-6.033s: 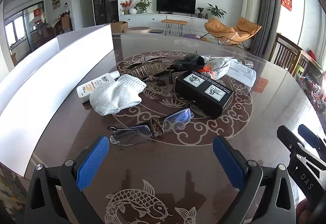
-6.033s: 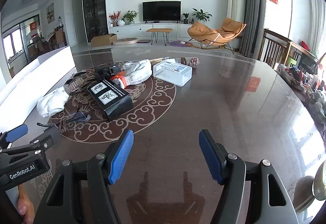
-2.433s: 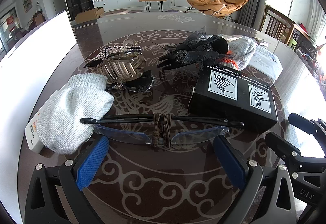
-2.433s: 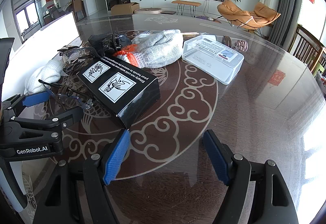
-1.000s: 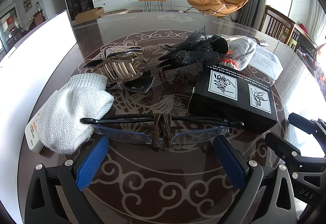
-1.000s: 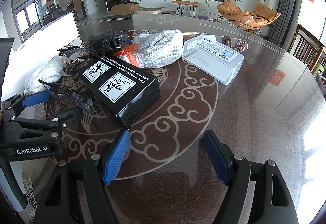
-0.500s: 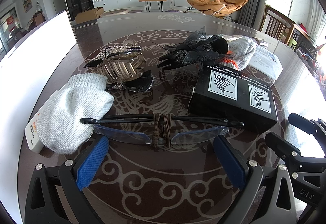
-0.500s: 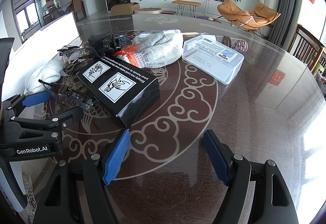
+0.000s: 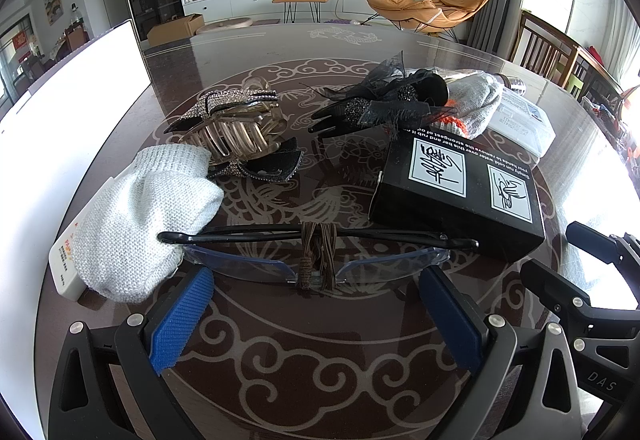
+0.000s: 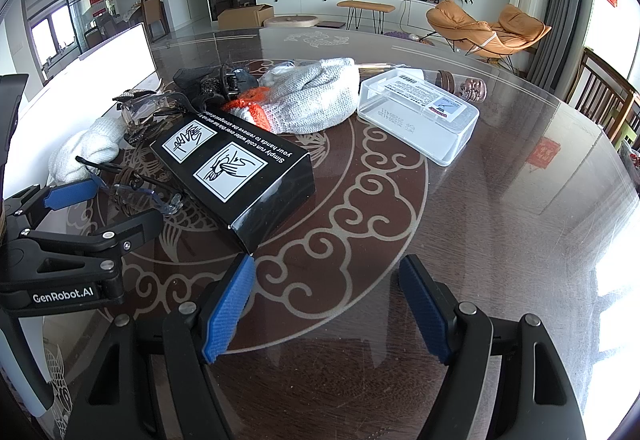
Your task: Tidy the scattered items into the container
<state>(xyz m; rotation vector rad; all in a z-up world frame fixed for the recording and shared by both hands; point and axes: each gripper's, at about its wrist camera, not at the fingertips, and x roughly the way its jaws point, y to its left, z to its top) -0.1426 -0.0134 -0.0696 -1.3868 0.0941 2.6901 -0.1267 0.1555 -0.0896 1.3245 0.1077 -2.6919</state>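
both grippers open over the clutter, glasses between the left pads

the clear-lensed glasses with thin black arms [image 9: 312,264] lie folded on the dark glossy table with pale cloud scrollwork [image 9: 320,352], a brown braided cord [image 9: 316,256] looped round their bridge. they sit just ahead of the left gripper [image 9: 316,316], whose jaws stand wide, the blue ribbed pads [image 9: 180,320] flanking the lenses without touching them.

touching the glasses' left end is a white knitted glove [image 9: 140,220], which lies over a white tube with orange print [image 9: 64,260] near the table's left edge. along that edge stands the tall white-walled container [image 9: 68,112] (its inside is not visible). at the glasses' right end is a black rectangular box with white hand-washing pictograms [image 9: 456,192].

further in lie a beige claw hair clip with a rhinestone band [image 9: 232,124], a black fabric piece [image 9: 272,166] just in front of it, and a black bow hair clip with netting [image 9: 384,104]. behind the box rests a grey knitted glove with an orange cuff [image 10: 308,100], and beside that a clear plastic lidded box with a label [image 10: 416,112].

the right gripper [image 10: 328,308] hovers over bare table near the box's near corner, jaws wide and empty.
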